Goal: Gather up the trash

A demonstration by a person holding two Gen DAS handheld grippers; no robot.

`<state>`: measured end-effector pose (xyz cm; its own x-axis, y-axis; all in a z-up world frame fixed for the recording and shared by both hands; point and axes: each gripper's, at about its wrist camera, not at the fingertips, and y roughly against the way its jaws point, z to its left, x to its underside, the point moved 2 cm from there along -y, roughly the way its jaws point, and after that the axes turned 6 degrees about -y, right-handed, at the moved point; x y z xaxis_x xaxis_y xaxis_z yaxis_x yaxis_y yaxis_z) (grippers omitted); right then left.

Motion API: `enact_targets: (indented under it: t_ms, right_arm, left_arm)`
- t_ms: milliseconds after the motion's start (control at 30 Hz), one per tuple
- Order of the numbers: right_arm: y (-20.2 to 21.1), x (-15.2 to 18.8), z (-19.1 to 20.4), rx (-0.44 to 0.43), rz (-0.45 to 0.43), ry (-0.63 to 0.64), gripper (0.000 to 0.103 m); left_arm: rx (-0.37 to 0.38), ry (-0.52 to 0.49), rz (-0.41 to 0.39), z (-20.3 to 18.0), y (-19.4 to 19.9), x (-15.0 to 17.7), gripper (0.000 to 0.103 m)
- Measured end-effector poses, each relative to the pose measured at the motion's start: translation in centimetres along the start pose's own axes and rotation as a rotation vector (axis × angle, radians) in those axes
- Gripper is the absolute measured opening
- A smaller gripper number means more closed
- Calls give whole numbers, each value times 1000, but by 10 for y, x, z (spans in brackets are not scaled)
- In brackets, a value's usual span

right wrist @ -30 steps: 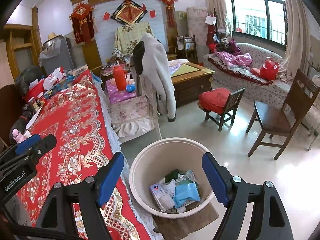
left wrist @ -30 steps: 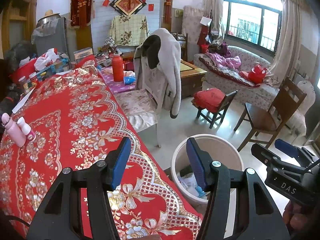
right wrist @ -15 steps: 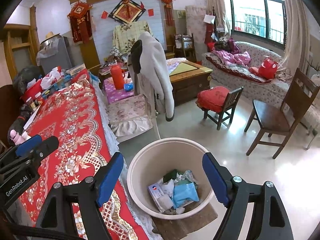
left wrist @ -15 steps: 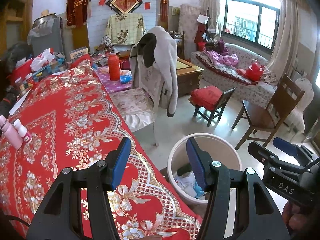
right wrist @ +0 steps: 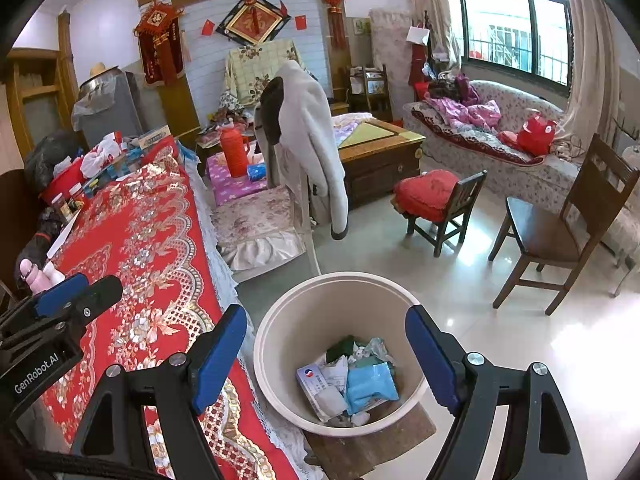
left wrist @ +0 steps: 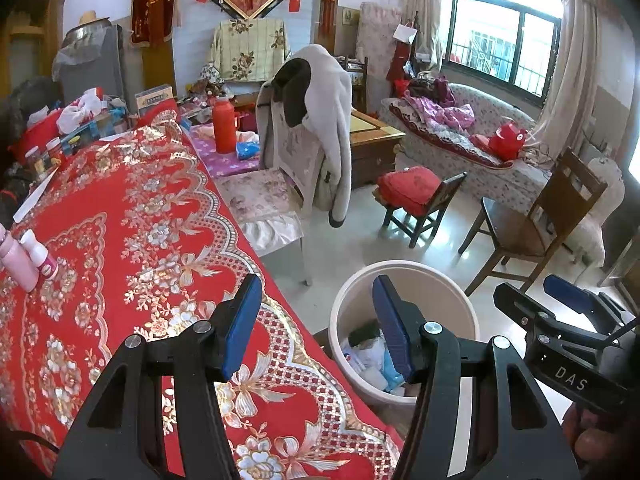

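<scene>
A beige trash bin (right wrist: 304,316) stands on the floor beside the table and holds a blue packet (right wrist: 370,386), a white box and crumpled paper. It also shows in the left wrist view (left wrist: 436,284). My right gripper (right wrist: 326,354) is open and empty above the bin. My left gripper (left wrist: 316,322) is open and empty over the edge of the table with the red floral cloth (left wrist: 132,264). Each gripper shows in the other's view: the right one (left wrist: 560,300), the left one (right wrist: 76,288).
Two pink bottles (left wrist: 28,256) stand at the table's left. Bottles, boxes and bags crowd the far end (left wrist: 72,124). A chair draped with a grey coat (left wrist: 320,128), a small chair with a red cushion (left wrist: 416,196), a brown wooden chair (left wrist: 540,220) and a sofa stand around.
Both grippers have drifted slightly; the bin sits a little lower and more to the left in the views. Both stay open and empty.
</scene>
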<state>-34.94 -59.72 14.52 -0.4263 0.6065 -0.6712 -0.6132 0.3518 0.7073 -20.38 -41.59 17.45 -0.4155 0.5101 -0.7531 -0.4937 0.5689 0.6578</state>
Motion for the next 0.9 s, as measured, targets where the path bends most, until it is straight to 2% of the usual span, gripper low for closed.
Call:
enact_targets:
  t_ms: [900]
  right_arm:
    - [-8,5,-4,8,23,-1,80]
  left_arm:
    - [33,16,22,-4,-13,6,56]
